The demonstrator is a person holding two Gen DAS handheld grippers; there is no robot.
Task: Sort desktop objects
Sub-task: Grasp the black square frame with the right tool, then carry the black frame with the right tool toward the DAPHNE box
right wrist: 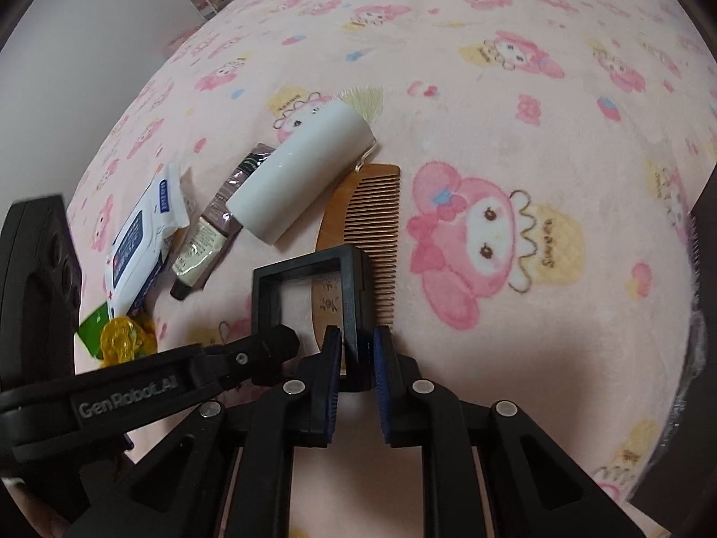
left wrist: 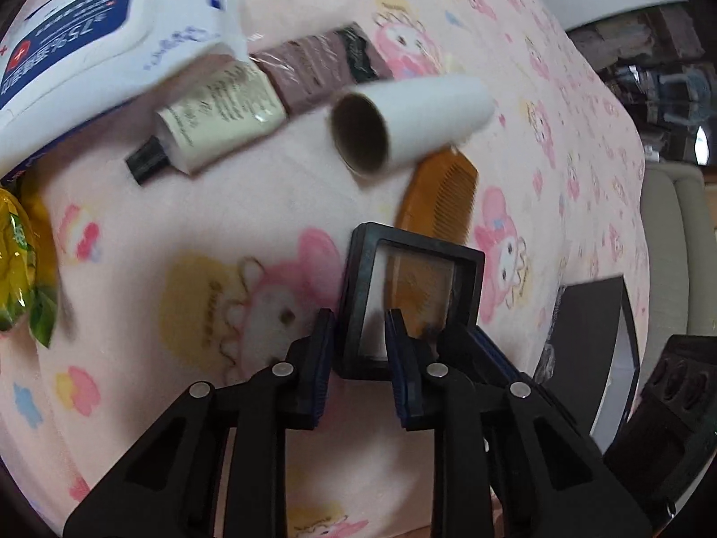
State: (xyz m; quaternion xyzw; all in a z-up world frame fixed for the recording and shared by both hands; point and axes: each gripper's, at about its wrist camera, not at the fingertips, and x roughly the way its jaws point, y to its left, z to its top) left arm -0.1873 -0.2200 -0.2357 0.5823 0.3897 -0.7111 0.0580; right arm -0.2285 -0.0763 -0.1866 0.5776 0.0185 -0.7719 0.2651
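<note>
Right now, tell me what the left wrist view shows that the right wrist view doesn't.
Left wrist only: the roll's open cardboard end and a dark box at the right edge.

Right wrist only: the left gripper from the side, a pale tassel behind the roll, a green card.

Both: black frame, comb, white roll, tube, brown packet, wipes pack, yellow packet, pink blanket. Each gripper's fingers clamp the frame.
</note>
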